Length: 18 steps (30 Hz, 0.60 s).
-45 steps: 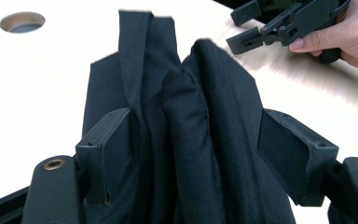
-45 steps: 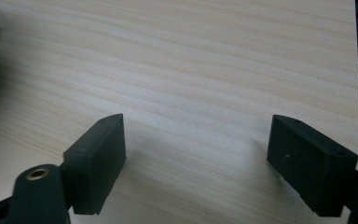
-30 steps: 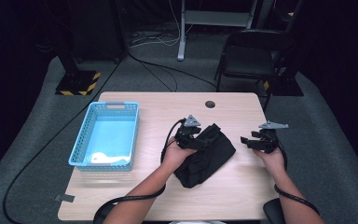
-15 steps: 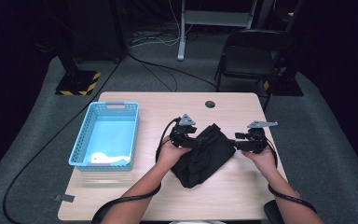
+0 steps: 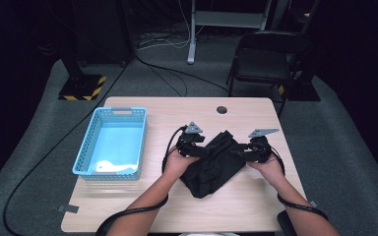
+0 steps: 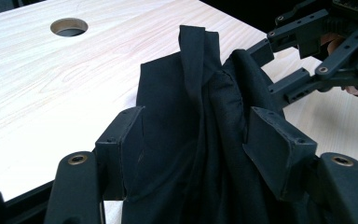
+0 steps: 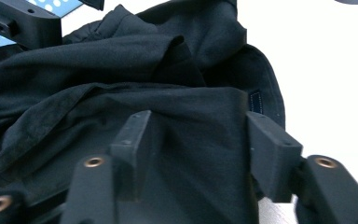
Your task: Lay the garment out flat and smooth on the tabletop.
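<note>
A crumpled black garment (image 5: 214,164) lies on the wooden table (image 5: 152,110), right of centre. My left gripper (image 5: 202,150) is at the garment's left upper edge. In the left gripper view my left gripper (image 6: 193,144) has bunched folds of the garment (image 6: 200,107) pressed between both pads, and its jaws have just been closing. My right gripper (image 5: 238,152) is at the garment's right edge. In the right gripper view the garment (image 7: 121,84) spreads flat between the jaws of my right gripper (image 7: 196,140), which have just been closing and do not pinch it.
A light blue plastic basket (image 5: 86,157) stands on the table's left side with something white lying in it. A round cable hole (image 5: 221,109) is near the table's far edge. A dark chair (image 5: 266,59) stands behind the table on the right.
My right hand has moved left across the table, and its gripper now reaches over the garment's right edge. My left hand has stayed at the garment's left edge.
</note>
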{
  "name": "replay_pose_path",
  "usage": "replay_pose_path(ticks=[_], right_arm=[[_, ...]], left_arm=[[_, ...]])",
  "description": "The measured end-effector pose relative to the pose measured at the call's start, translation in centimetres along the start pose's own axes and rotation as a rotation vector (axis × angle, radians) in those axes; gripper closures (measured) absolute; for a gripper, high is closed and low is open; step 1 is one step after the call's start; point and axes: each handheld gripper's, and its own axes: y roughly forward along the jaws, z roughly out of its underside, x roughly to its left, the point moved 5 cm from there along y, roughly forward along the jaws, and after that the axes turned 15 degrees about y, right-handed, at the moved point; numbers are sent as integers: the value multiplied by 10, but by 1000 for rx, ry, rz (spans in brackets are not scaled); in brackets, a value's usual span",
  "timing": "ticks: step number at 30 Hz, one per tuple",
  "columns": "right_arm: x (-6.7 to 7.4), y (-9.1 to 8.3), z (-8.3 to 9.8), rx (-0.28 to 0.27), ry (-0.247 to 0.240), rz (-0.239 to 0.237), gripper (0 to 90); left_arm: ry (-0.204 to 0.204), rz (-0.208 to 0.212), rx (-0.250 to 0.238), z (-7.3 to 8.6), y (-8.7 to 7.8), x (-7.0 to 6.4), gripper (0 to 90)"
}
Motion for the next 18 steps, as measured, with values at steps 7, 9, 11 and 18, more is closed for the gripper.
replay_pose_path(ticks=[7,9,11,18], right_arm=[[1,-9,1,-24,-44,4,691],[2,-13,2,-28,-66,8,764],[2,-18,3,-34,-88,5,827],[-4,-41,13,-28,-158,-2,867]], left_arm=[[6,-5,-1,-2,-2,-1,366],[6,-5,0,-2,-2,-1,367],[7,-4,-2,-3,-2,-1,367],[-6,-10,-10,-2,-5,2,368]])
